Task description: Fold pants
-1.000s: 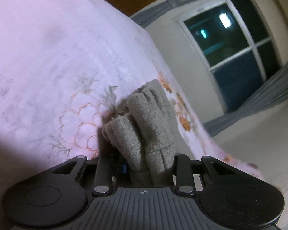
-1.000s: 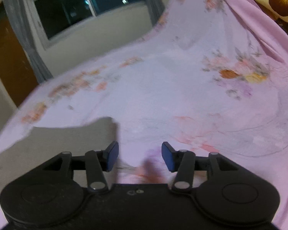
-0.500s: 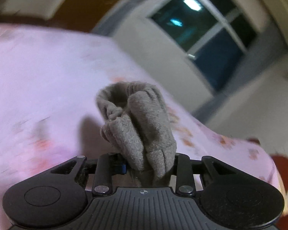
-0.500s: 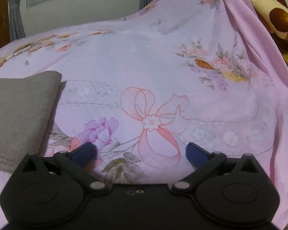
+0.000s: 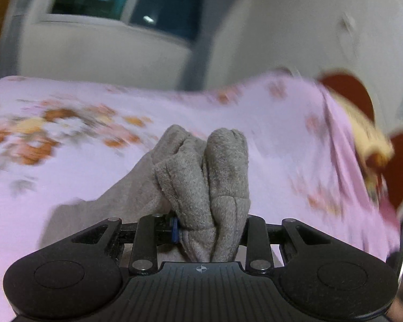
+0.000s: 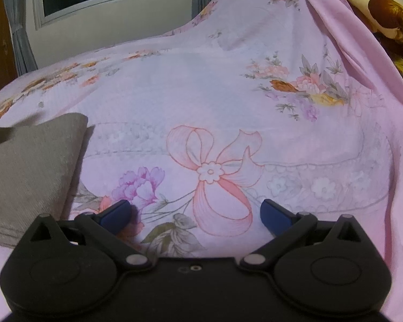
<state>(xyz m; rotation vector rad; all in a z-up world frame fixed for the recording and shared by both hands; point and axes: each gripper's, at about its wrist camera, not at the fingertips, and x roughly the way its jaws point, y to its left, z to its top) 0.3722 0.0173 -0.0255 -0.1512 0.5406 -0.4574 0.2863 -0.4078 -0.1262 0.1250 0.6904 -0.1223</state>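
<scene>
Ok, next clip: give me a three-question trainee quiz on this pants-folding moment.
1. True or false: the left gripper is shut on a bunch of the pants.
2. How do the right gripper's jaws stand: A) clamped on cloth, B) open and holding nothing, C) out of view?
3. Fill in: the folded part of the pants lies on a pink floral ___.

Key: 1 true; 2 B; 3 sheet.

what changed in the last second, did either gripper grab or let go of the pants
The right gripper opened wider, empty over the sheet; no grab or release shows. The left gripper swung round with the pants: window and pillow shifted in its view. It stays shut on the bunched fabric.
</scene>
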